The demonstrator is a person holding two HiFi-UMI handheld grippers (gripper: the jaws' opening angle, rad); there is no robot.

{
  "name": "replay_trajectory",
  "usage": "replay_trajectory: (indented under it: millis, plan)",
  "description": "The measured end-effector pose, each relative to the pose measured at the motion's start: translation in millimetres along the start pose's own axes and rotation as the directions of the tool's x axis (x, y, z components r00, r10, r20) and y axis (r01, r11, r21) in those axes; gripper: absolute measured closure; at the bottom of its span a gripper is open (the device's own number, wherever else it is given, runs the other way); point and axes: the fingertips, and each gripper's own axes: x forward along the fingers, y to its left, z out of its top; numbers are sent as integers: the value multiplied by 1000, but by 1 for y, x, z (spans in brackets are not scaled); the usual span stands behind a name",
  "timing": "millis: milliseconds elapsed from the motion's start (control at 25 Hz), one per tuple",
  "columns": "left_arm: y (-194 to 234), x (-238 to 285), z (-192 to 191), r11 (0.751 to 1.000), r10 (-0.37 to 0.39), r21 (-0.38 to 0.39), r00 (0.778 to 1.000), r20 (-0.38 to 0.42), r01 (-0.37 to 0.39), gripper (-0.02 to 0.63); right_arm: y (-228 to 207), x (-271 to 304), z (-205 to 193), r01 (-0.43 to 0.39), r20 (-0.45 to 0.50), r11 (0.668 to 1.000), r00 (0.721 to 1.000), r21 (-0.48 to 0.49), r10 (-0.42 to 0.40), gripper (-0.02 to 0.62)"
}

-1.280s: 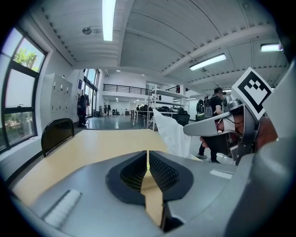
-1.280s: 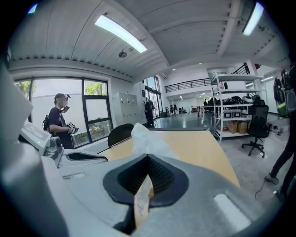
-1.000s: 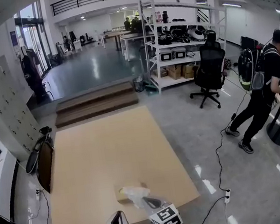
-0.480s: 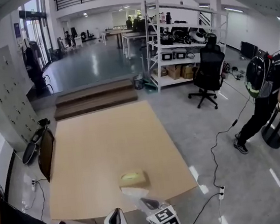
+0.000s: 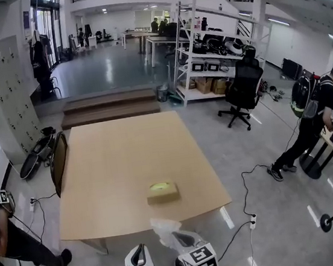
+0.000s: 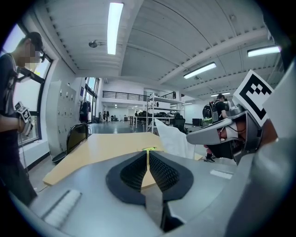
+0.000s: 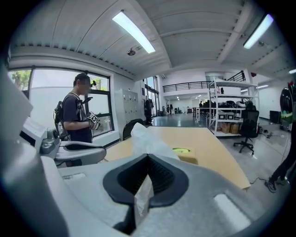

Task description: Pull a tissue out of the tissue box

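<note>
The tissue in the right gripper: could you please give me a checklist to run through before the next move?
1. Tissue clamped in the right gripper: ok, its fingers are shut on it.
2. Tissue free of the box: ok, it is held apart from the box, short of the table's near edge.
3. Box resting on the table: ok, it lies flat toward the near edge.
4. Left gripper empty: ok, its fingers are shut with nothing between them.
5. Next tissue standing up in the box slot: cannot tell, too small to see.
6. Tissue untorn: cannot tell.
</note>
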Motion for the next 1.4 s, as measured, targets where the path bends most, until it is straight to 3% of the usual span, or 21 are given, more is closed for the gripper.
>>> replay_trajectory:
  millis: [360, 640, 880, 1040, 1400]
  plan:
    - [-4, -35, 1, 1000, -25, -6, 1000, 17, 25, 571, 22, -35, -12, 43, 0, 999, 999, 6, -43, 601]
    - [-10, -49, -4, 1000, 21, -19, 1000, 12, -21, 579, 30, -52, -21, -5, -1, 1000, 1000, 2, 5, 601]
    - [-30, -51, -6, 999, 27, -35, 1000, -6, -27, 588, 21, -70, -32, -18, -18, 1000, 1000, 1, 18, 602]
    - [-43, -50, 2, 995, 73, -58, 996, -42, -76, 588, 6, -81, -38, -25, -17, 1000, 1000, 1, 25, 603]
    - [-55, -55, -2, 995, 83, -55, 996, -42, -85, 588, -5, -98, -46, -22, -13, 1000, 1000, 9, 22, 604]
